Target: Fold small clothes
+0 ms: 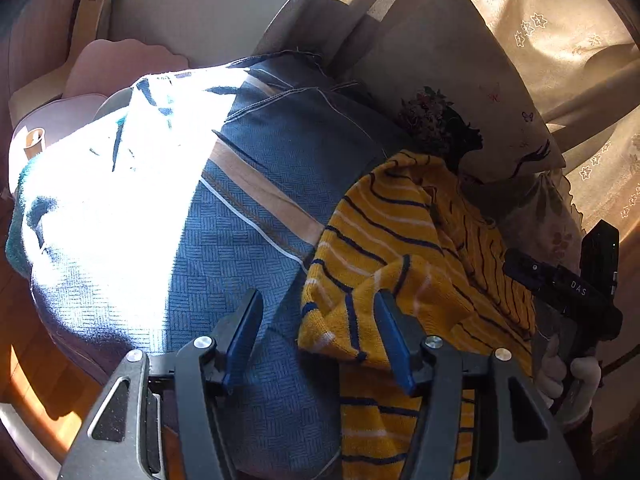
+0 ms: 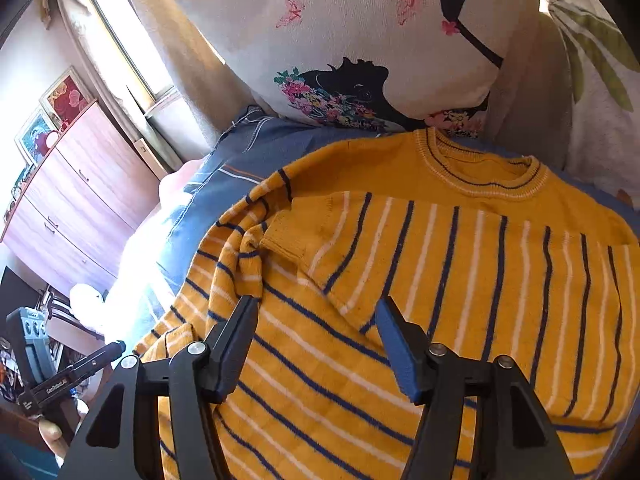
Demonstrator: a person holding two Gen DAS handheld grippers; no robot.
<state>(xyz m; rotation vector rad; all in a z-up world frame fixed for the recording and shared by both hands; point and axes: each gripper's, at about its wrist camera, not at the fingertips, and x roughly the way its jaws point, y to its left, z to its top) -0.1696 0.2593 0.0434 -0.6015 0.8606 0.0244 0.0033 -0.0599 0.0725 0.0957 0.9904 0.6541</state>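
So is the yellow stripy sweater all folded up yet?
Partly folded. The sweater has a sleeve laid across its front, but its body lies spread on the blue cover.

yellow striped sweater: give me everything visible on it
The sweater is a mustard-yellow knit with thin navy and white stripes and a ribbed round collar. It lies partly folded on the blue patterned bedspread, one sleeve laid across the chest, its collar end near the printed pillow. Both grippers, left and right, hover open over it, gripping nothing.
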